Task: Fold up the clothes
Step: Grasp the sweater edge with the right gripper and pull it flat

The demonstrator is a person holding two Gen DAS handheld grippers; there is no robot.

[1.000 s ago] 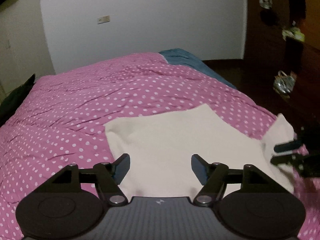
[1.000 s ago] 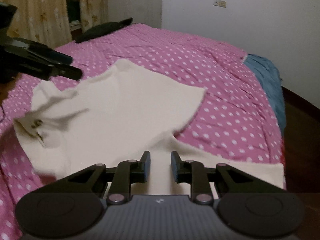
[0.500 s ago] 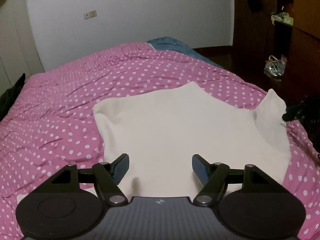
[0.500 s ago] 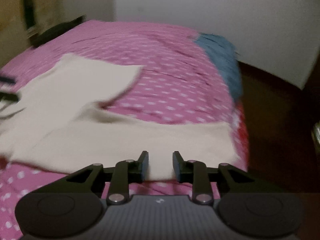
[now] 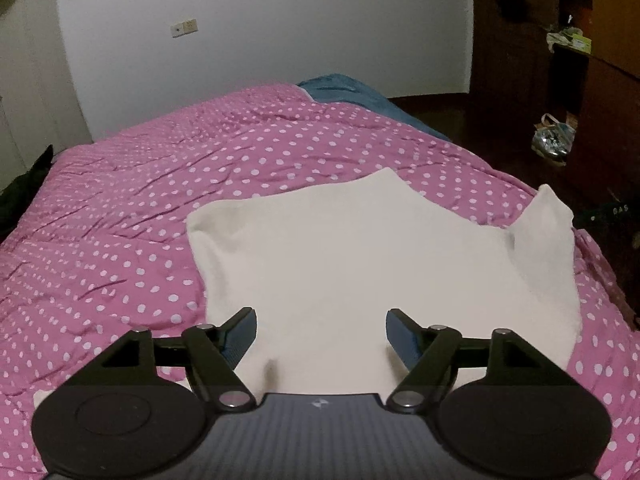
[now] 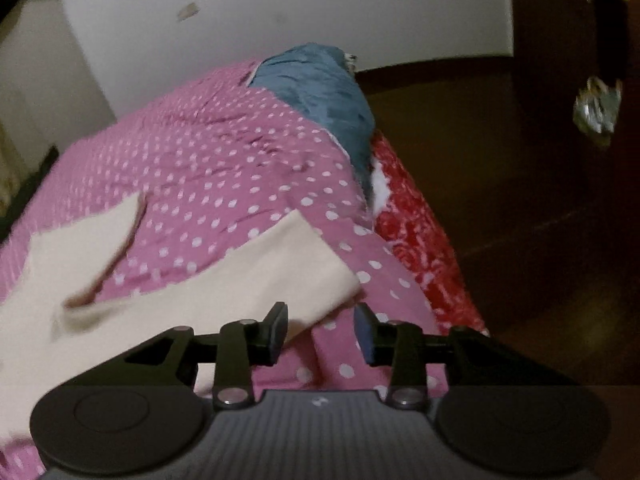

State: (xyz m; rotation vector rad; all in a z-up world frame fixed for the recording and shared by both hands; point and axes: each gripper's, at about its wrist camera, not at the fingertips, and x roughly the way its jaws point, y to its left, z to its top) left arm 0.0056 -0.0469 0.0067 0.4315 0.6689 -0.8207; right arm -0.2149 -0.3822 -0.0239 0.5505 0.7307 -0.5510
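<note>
Start on your left: the cream garment (image 5: pixel 360 264) lies spread flat on the bed's pink dotted cover (image 5: pixel 168 184), its far corners pointing away from you. Your left claw (image 5: pixel 320 334) hangs over the near edge with jaws wide apart and cloth below them, nothing gripped. To do this step well, I'd lower it squarely onto the near hem and close on a single layer, not a bunched ridge, so the fold line stays straight.

Moving right, a loose flap of the same garment stands raised at the right edge of the left view. In the right wrist view, which is blurred, your right claw (image 6: pixel 320 330) sits just off the corner of that cream panel (image 6: pixel 256 276); its jaws are opening, and between them shows mostly pink cover, with the cloth's edge by the left finger (image 6: pixel 276 330). It holds nothing. Set both claws level before you lift, or the panel will likely skew. Beyond lie a blue cloth (image 6: pixel 320 84) and dark floor (image 6: pixel 520 200).
</note>
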